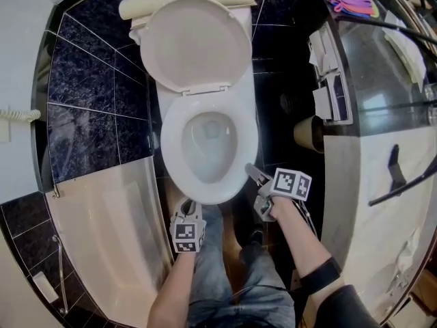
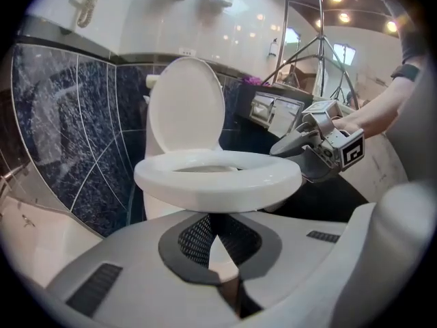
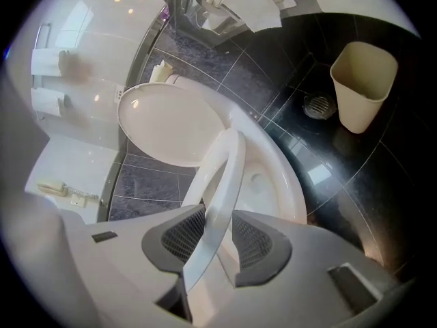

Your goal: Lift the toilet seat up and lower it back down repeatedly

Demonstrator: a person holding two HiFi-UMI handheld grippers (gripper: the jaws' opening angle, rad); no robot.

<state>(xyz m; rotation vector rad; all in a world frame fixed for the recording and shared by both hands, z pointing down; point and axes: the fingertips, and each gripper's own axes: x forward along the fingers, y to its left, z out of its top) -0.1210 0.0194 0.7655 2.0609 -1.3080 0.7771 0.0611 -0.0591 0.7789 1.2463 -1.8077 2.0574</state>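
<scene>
While the right gripper (image 3: 217,217) clamps the toilet seat (image 3: 224,169) at its right front rim, tilted up off the bowl (image 3: 270,183), the left gripper (image 2: 213,219) hangs pinched together and empty near the seat's front; the lid (image 2: 186,104) stands upright.

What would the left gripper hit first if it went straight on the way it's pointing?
Likely the front rim of the toilet seat, or the bowl just under it; depth is unclear.
</scene>
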